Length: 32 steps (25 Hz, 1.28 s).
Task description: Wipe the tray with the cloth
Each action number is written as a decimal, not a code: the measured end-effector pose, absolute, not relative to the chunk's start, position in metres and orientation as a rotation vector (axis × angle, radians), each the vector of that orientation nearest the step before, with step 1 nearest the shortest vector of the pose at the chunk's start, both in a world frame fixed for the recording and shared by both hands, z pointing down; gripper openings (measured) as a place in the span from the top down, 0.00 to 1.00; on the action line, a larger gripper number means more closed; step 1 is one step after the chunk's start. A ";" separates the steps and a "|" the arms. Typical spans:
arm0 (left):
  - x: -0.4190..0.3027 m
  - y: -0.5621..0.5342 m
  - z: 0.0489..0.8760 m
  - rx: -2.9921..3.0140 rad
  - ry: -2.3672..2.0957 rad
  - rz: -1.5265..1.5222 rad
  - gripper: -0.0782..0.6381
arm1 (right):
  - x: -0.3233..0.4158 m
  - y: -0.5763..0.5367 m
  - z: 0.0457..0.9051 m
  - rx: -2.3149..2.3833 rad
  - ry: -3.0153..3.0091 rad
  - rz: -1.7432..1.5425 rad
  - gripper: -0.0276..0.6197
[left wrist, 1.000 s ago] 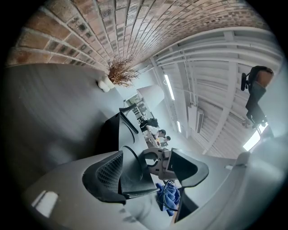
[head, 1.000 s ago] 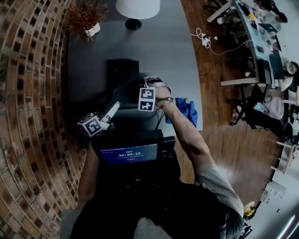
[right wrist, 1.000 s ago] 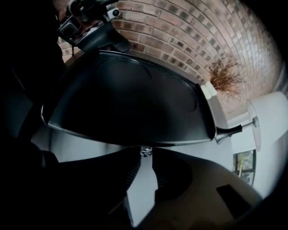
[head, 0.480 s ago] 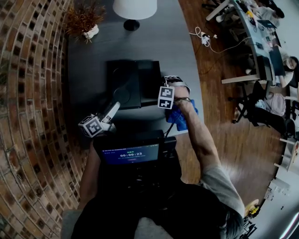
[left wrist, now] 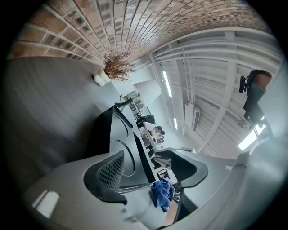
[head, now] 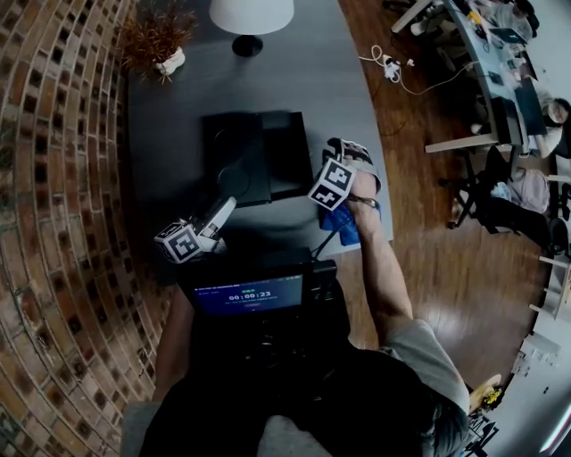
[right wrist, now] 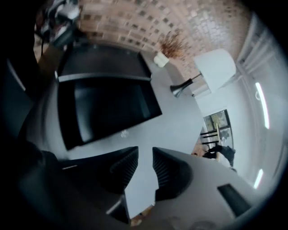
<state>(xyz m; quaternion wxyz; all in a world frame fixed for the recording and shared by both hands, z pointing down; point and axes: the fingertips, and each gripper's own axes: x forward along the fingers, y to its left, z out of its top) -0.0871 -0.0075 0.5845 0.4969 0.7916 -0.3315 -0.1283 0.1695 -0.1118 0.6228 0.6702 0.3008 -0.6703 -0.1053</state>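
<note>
Head view with both gripper views. A black tray lies flat on the dark grey table, about midway between its left and right edges and nearer the person's edge than the far one. The blue cloth lies crumpled at the near right corner of the table, against the right edge and apart from the tray; in the head view the person's right hand partly covers it. The right gripper is above that corner, with its jaws opening. A narrow gap shows between the ribbed pads and only bare table top appears through it, so the gripper holds nothing. The left gripper is low by the near left corner of the tray. Its jaws stand well apart and are closing, with the tray edge showing beyond the gap and neither pad pressing on anything. A white-shaded lamp and a dried plant in a small white pot stand along the far edge. Below the table's near edge, a screen on the person's chest shows a timer reading 00:00:23. The smaller line above it is too small to read.
</note>
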 end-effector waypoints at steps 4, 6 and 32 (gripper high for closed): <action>-0.083 -0.008 0.582 1.942 -0.785 -0.299 0.45 | 0.082 -0.071 0.604 0.571 -1.790 -0.163 0.78; -0.087 -0.011 0.581 1.943 -0.823 -0.306 0.47 | 0.051 -0.056 0.628 0.408 -1.705 -0.288 0.78; -0.085 -0.013 0.576 1.909 -0.757 -0.374 0.48 | 0.235 -0.079 0.536 1.062 -1.851 0.161 0.78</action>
